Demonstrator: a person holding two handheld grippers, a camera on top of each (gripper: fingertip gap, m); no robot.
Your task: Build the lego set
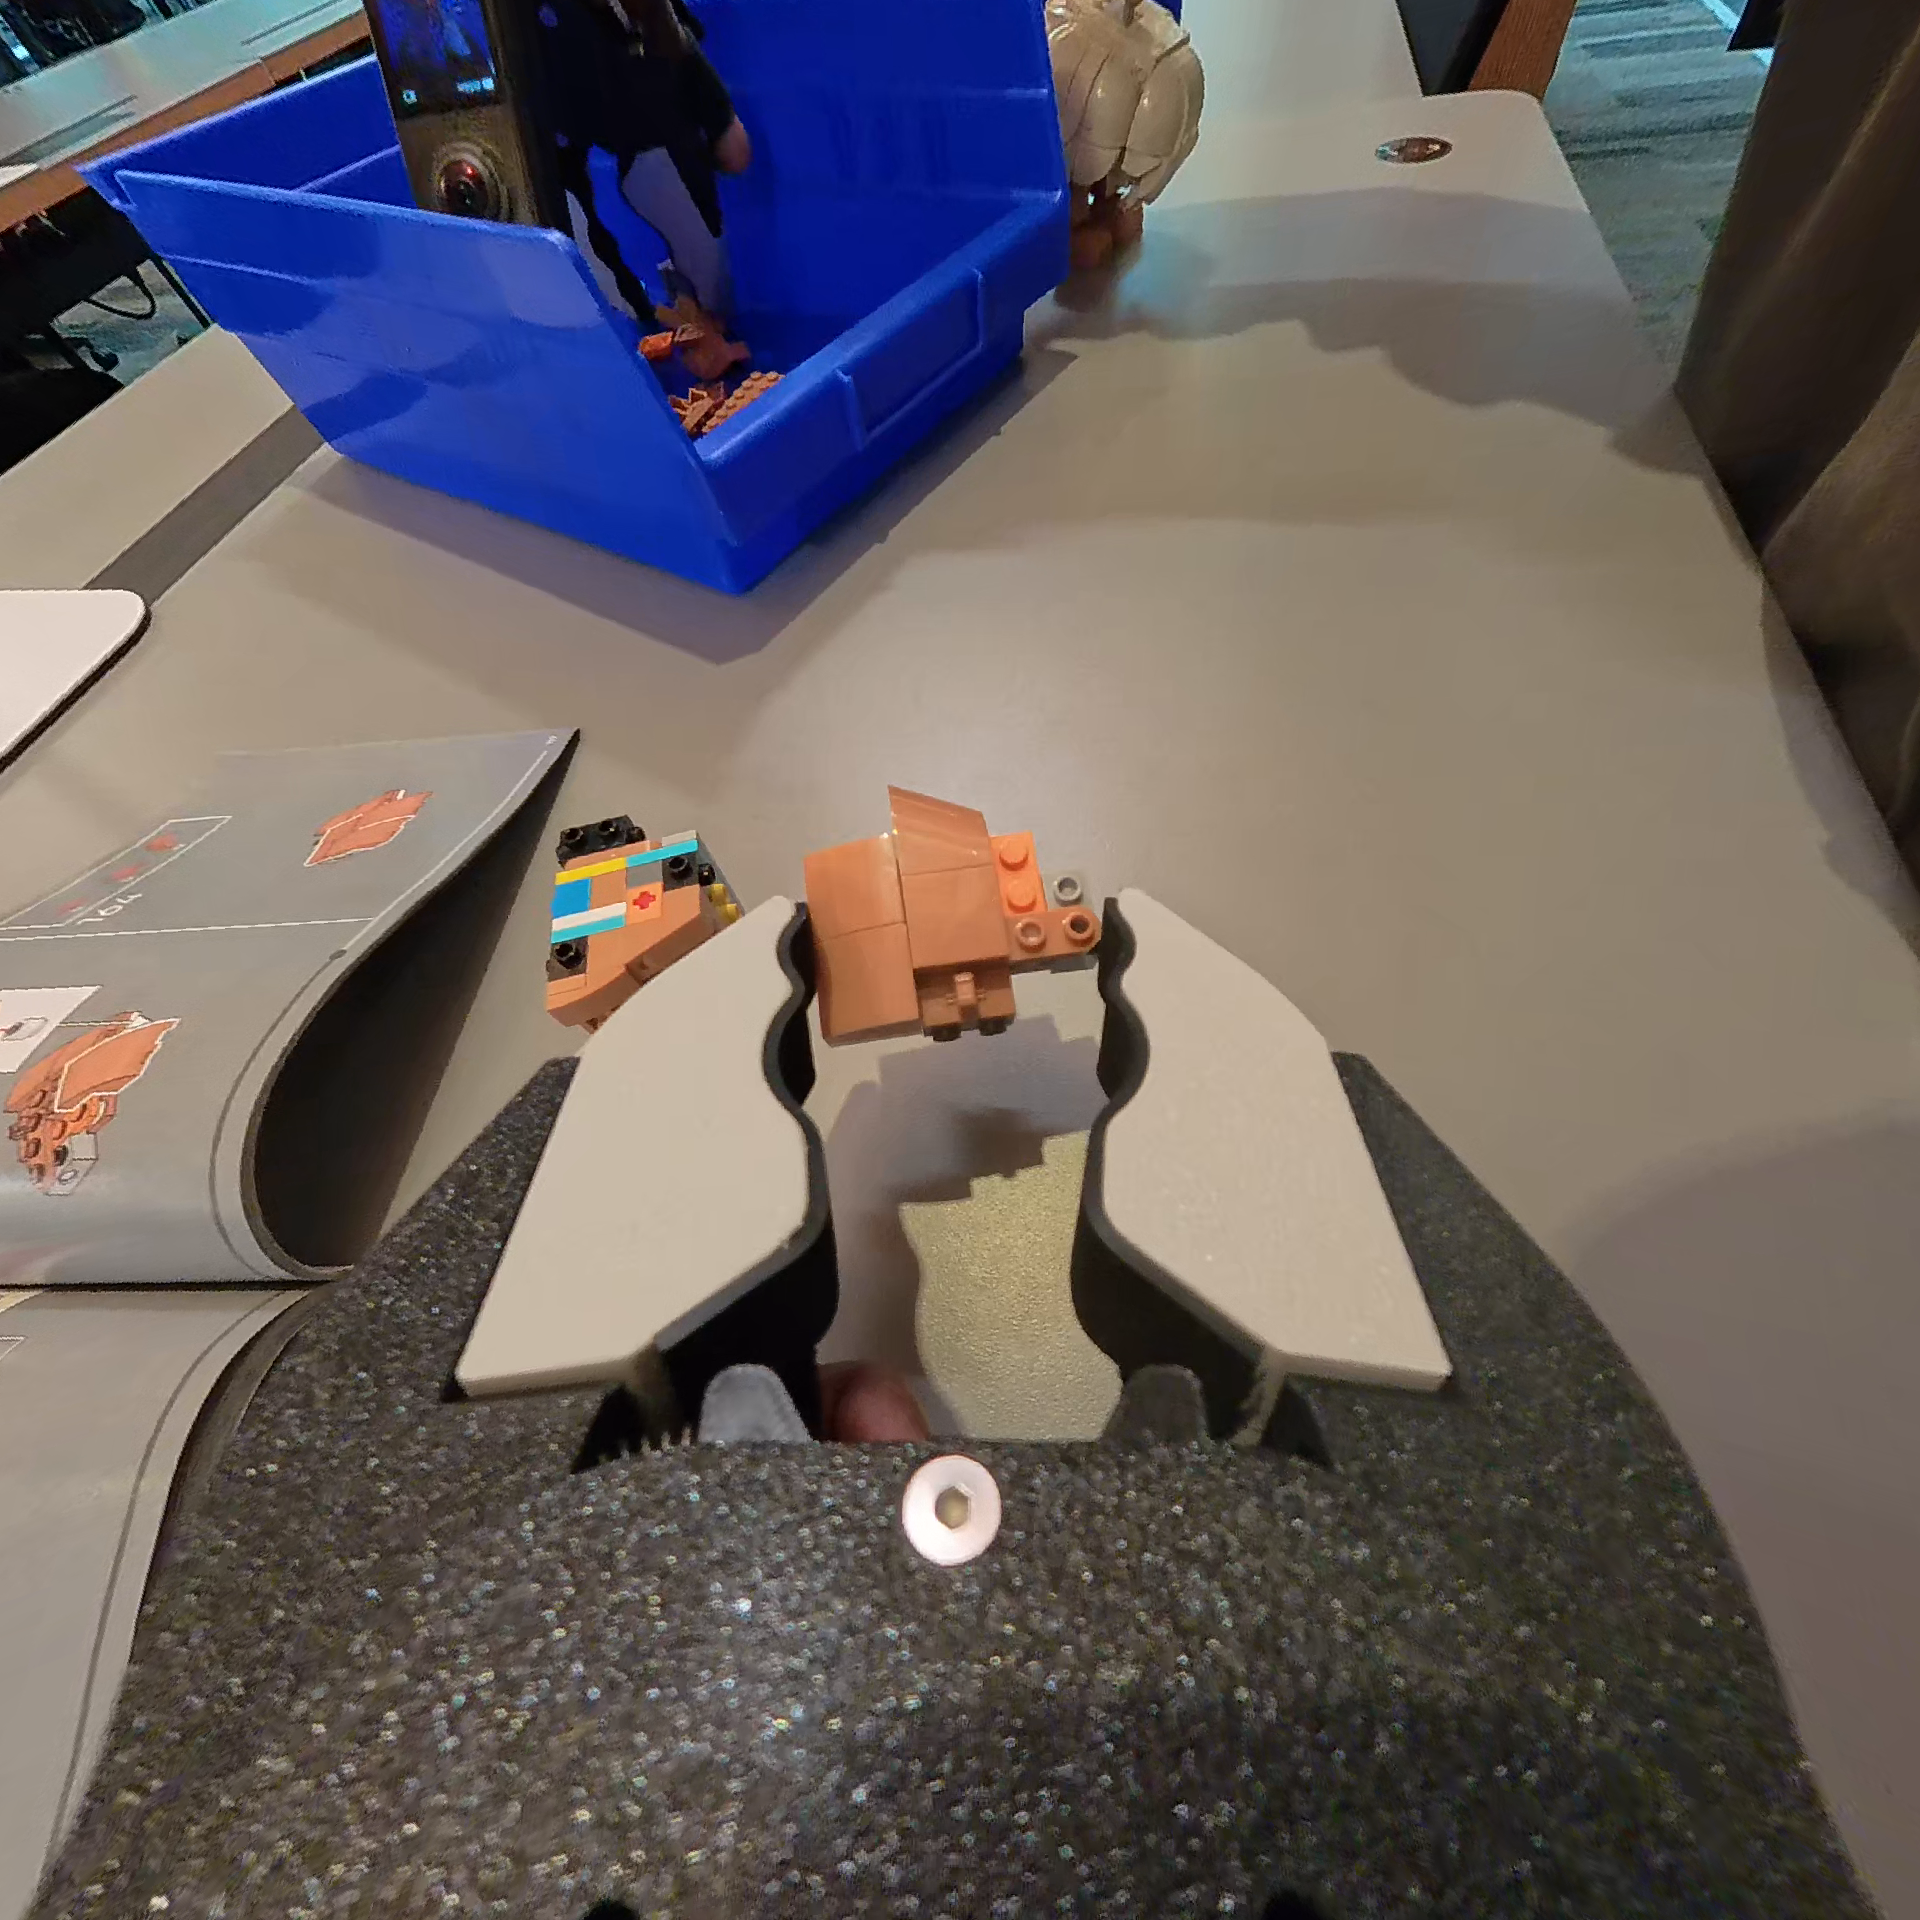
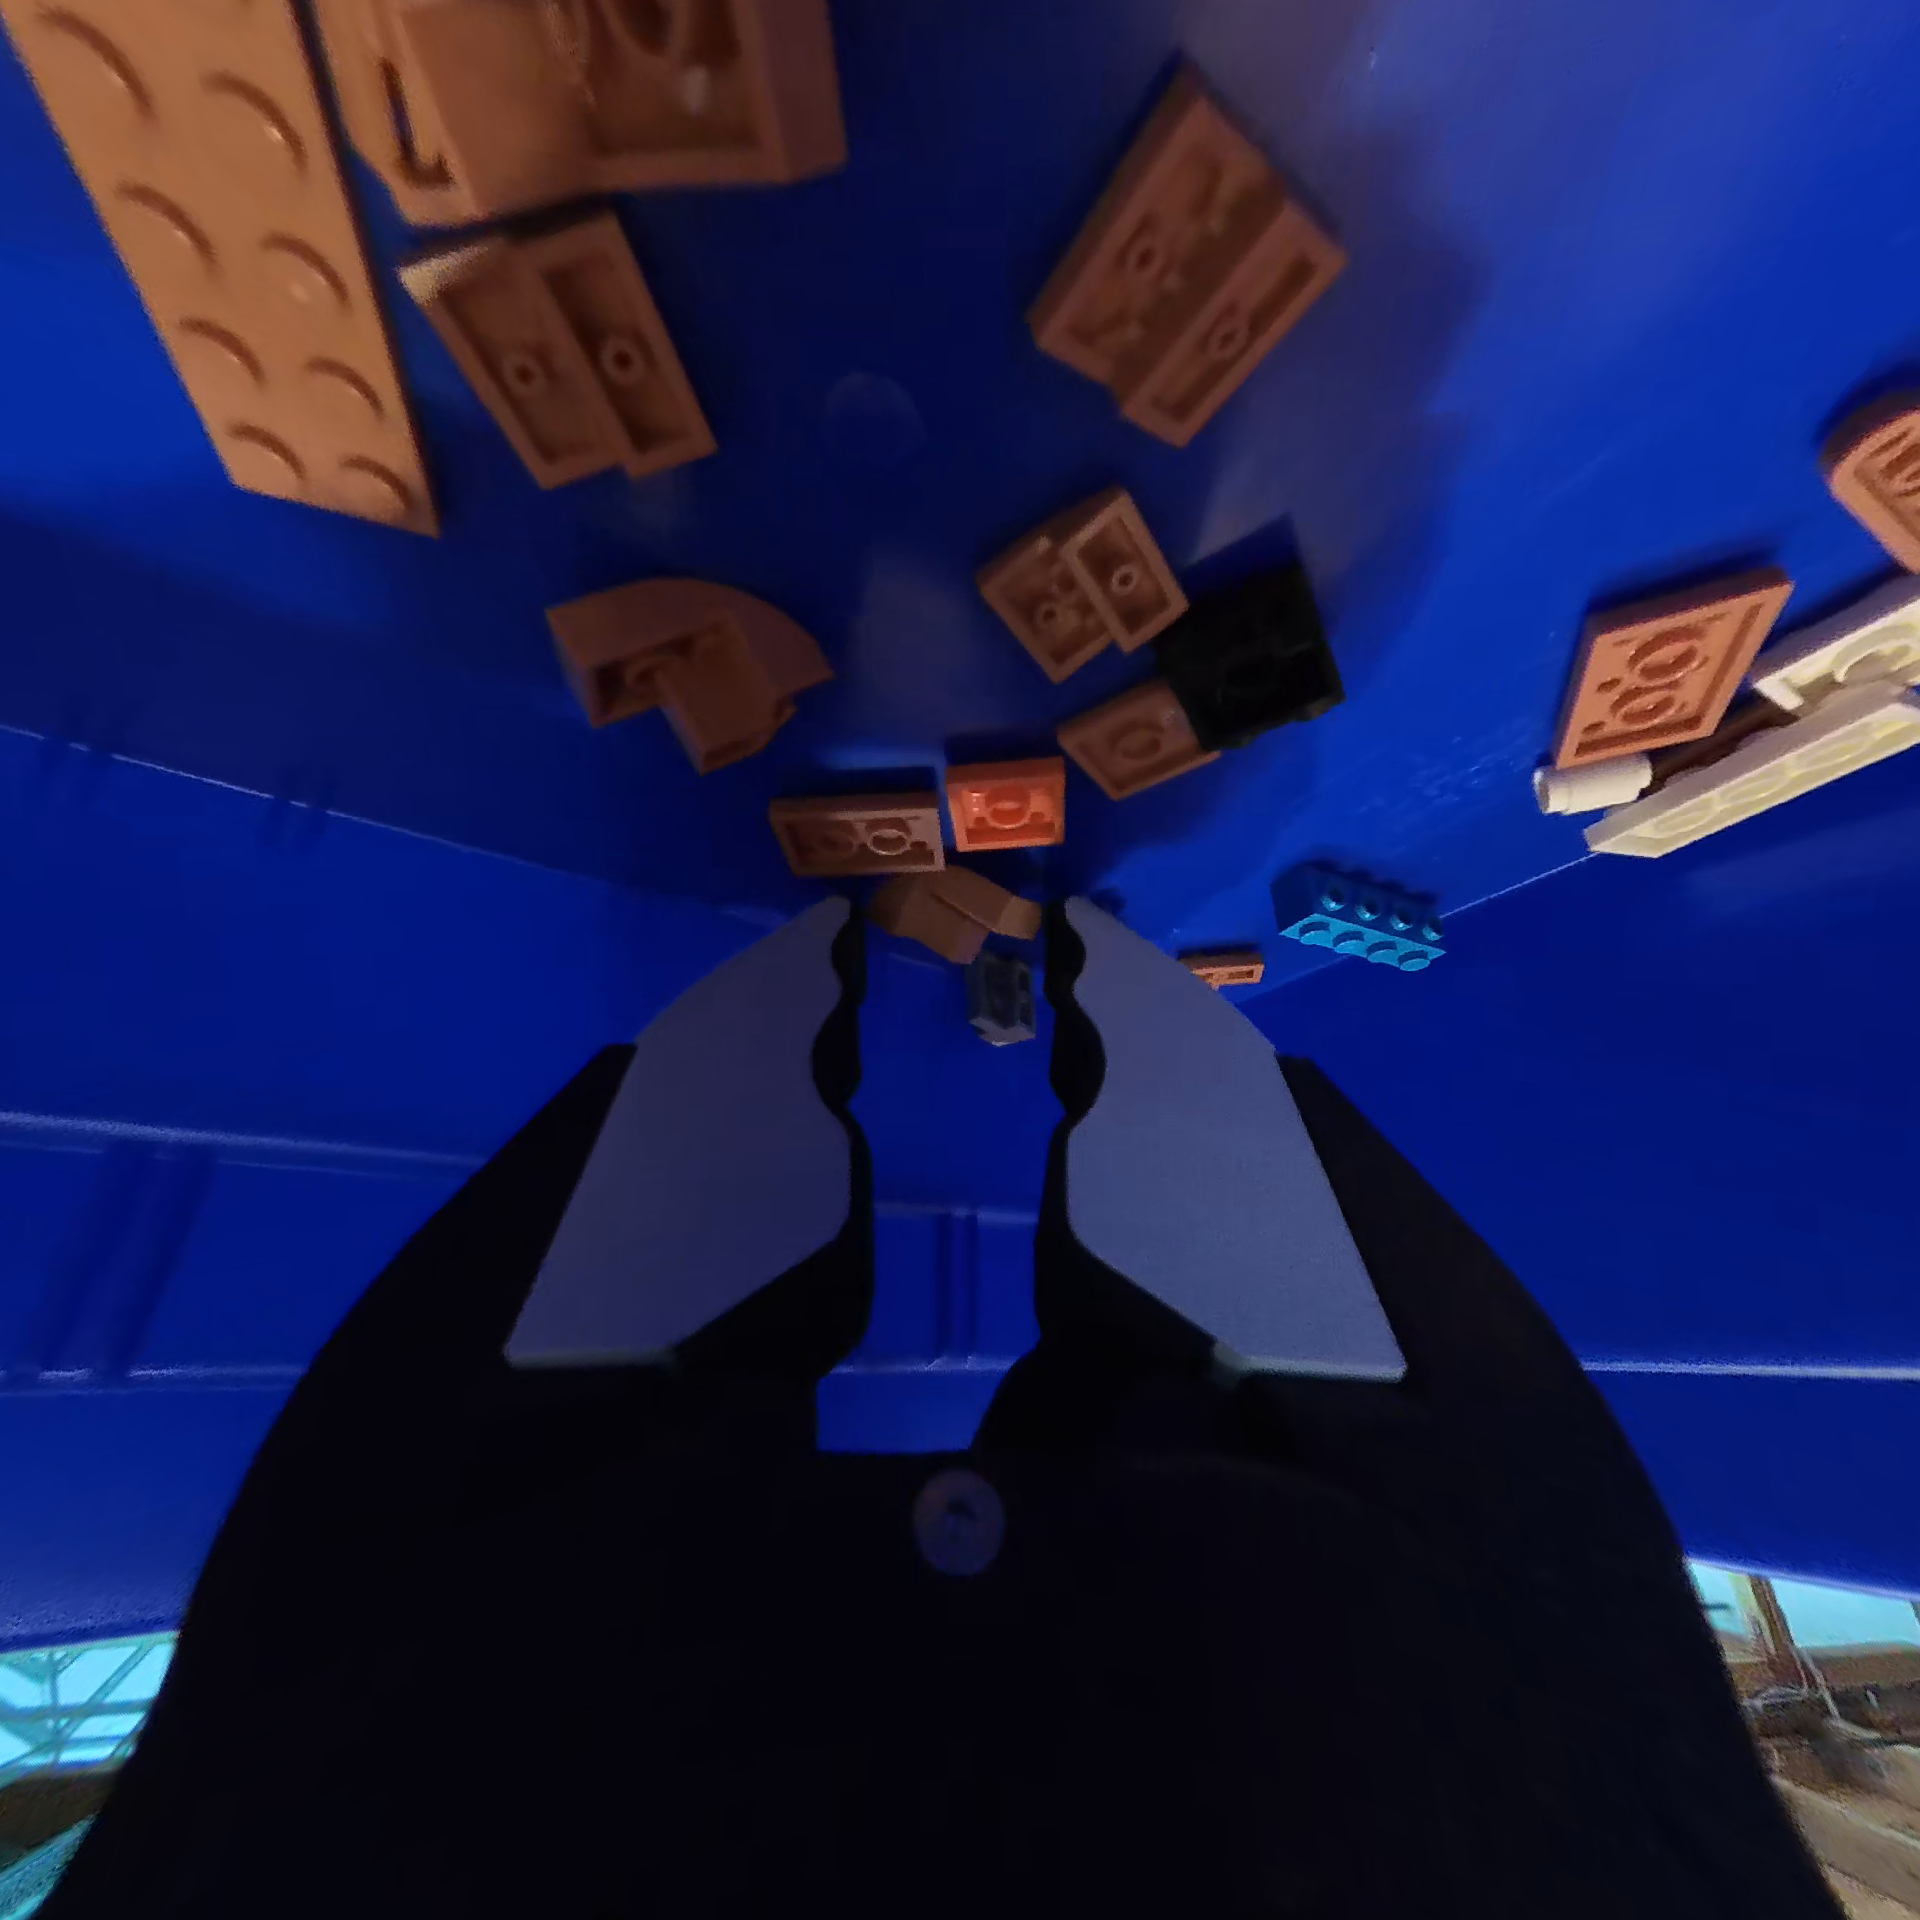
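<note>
My left gripper point(image 1: 951, 925) is shut on a brown lego assembly point(image 1: 914, 935) with orange studs and holds it a little above the grey table point(image 1: 1351, 727). A second brown assembly point(image 1: 634, 920) with blue, yellow and black bricks lies on the table just left of it. My right gripper point(image 2: 954, 920) is down inside the blue bin point(image 2: 1558, 1143), its jaws closed on a small brown piece point(image 2: 951, 914) with a grey bit point(image 2: 1003, 1003) under it. The right gripper also shows in the bin in the left wrist view point(image 1: 582, 135).
An open instruction booklet point(image 1: 208, 987) lies at the left. The blue bin point(image 1: 520, 364) stands at the back left, a beige lego model point(image 1: 1127, 94) beside it. Loose brown, orange, black, white and light-blue bricks point(image 2: 1361, 920) lie on the bin floor. My hands' fingertips stand some 40 centimetres from each other.
</note>
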